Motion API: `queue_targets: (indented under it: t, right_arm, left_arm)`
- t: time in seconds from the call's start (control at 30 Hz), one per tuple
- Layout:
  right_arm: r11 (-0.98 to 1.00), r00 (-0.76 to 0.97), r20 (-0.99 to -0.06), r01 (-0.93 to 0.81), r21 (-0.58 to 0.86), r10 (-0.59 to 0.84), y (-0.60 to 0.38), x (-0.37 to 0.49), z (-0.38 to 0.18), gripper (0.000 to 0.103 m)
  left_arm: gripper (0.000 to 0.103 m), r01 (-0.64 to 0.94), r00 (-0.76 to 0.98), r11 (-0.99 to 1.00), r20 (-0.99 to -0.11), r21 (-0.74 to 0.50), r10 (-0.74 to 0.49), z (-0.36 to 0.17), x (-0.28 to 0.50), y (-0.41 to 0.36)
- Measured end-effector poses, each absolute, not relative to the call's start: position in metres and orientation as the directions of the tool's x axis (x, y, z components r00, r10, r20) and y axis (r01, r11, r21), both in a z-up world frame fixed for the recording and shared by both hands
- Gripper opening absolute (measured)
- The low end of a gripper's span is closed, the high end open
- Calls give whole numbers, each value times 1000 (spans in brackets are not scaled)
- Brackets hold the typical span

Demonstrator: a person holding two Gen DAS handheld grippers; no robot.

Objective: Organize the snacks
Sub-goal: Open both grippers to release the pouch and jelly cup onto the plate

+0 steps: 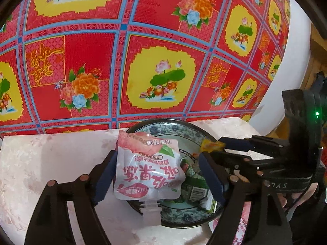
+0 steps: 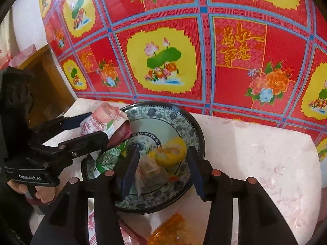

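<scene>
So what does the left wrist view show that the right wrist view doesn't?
Left wrist only: the white peach jelly pouch seen whole, cap toward the camera, between the left tool's open fingers.

Right wrist only: an orange wrapped snack on the table in front of the bowl, and a clear packet between the right tool's open fingers.

Both: the blue-patterned bowl, the green packet inside, the yellow candy.

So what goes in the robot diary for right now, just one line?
left gripper: open around peach pouch | right gripper: open over yellow snack | both above bowl
</scene>
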State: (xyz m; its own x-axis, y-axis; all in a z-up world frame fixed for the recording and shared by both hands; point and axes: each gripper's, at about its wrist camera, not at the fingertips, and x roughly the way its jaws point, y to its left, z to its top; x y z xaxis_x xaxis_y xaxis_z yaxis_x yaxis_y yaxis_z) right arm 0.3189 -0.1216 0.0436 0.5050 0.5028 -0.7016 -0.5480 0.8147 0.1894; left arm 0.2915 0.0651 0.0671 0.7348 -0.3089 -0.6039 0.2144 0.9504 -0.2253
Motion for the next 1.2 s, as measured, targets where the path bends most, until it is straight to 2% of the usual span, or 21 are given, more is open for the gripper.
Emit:
queue_targets:
  t: [0.1, 0.17, 0.23, 0.3, 0.47, 0.57, 0.7, 0.87, 1.03, 1.2]
  right_arm:
    - [809, 503, -697, -556, 191, 511, -122, 318, 45, 51]
    - [806, 504, -694, -561, 189, 514, -123, 318, 46, 55]
    - [802, 505, -692, -568, 183, 516, -123, 316, 48, 65]
    - [784, 492, -693, -596, 173, 527, -119, 314, 49, 67]
    - [787, 469, -730, -598, 152, 497, -113, 315, 51, 67]
    - [792, 489, -718, -593, 143, 496, -118, 309, 71, 67]
    - [798, 520, -700, -590, 121, 490, -128, 286, 95, 67]
    - [786, 536, -695, -614, 68, 479, -134, 241, 112, 67]
    - [776, 534, -703, -629, 39, 469, -139, 198, 118, 67]
    - [787, 544, -701, -616, 38, 460, -146, 162, 118, 67]
  left_arm:
    - [83, 213, 734, 953, -609, -217, -302, 67, 290, 65]
    - [83, 213, 740, 956, -606, -201, -292, 68, 288, 63]
    - [83, 223, 746, 958, -601, -180, -286, 69, 287, 60]
    - [83, 233, 749, 959, -599, -163, -283, 71, 287, 56]
    - [83, 226, 755, 961, -594, -160, -277, 90, 279, 57]
    - [91, 212, 760, 958, -584, -194, -286, 105, 267, 63]
    - [95, 198, 763, 955, -577, -219, -291, 124, 237, 71]
    - [95, 186, 708, 944, -629, -272, -321, 132, 204, 76]
    - [95, 208, 741, 967, -622, -146, -253, 147, 149, 61]
    - [95, 240, 762, 968, -602, -79, -238, 143, 105, 40]
